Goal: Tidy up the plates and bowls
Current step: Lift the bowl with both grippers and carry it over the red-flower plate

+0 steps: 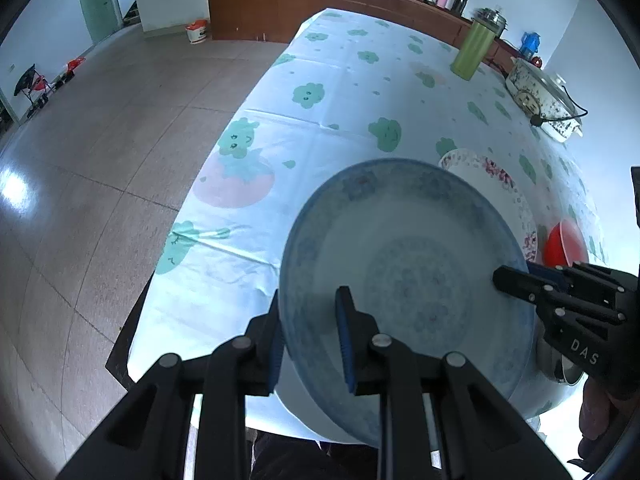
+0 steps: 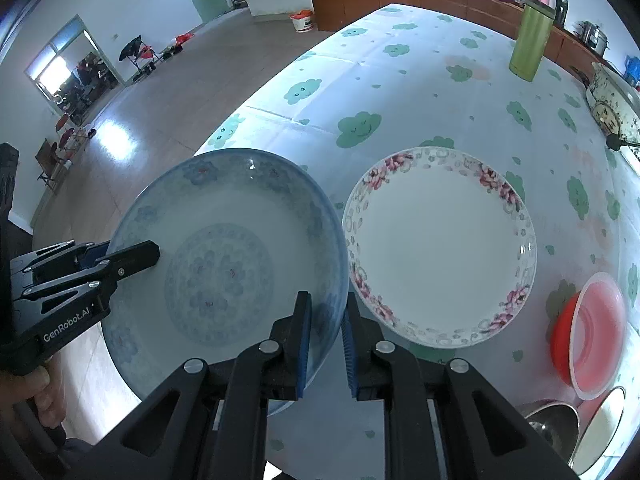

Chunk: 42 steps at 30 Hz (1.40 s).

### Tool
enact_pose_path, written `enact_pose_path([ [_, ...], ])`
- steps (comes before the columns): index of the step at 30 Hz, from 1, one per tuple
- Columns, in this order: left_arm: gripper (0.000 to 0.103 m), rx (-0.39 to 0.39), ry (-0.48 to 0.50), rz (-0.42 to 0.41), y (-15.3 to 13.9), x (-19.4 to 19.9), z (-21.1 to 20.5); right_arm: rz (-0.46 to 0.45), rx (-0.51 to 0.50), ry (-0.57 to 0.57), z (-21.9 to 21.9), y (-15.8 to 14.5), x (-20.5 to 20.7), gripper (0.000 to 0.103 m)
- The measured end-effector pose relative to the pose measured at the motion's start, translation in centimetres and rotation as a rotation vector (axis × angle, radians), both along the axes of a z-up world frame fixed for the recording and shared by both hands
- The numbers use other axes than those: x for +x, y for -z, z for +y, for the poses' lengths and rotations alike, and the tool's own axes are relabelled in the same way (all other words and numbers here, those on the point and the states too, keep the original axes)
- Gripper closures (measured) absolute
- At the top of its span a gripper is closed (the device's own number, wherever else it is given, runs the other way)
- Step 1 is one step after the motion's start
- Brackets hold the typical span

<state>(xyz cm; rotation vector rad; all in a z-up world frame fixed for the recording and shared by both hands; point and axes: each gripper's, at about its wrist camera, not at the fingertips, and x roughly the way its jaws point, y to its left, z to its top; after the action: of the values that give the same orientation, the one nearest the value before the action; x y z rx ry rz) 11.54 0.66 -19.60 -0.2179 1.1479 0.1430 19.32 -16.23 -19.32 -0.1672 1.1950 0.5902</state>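
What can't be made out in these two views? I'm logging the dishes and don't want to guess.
- Left wrist view: the floral plate and red bowl are mostly hidden behind the blue plate.
- Right wrist view: the metal dishes at the lower right are cut off by the picture's edge; their number is unclear.
- Both views: whether the blue plate touches the tablecloth cannot be told; its underside is hidden.

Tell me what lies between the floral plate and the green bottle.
Nothing but bare tablecloth: the right wrist view shows an open printed stretch from the floral plate up to the green bottle.
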Motion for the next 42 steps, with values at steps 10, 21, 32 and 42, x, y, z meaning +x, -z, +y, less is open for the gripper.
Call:
enact_pose_path([
  [10,0.082,-0.006,-0.019,0.008,0.5,-1.2,-0.1,0.006,-0.009,-0.02,0.1,0.4,-1.0,0.087],
  [21,0.082,-0.015,-0.034,0.018,1.2,-2.3,0.2,0.013,-0.021,-0.037,0.6,0.9,-1.9,0.087],
  [32,0.082,-0.021,-0.045,0.018,2.2,-3.0,0.7,0.013,-0.029,-0.043,1.2,1.7,-2.6,0.087],
  [42,0.082,-0.03,-0.048,0.03,3.1,-3.3,0.9,0.019,-0.042,-0.042,1.5,2.6,-2.9,0.087],
])
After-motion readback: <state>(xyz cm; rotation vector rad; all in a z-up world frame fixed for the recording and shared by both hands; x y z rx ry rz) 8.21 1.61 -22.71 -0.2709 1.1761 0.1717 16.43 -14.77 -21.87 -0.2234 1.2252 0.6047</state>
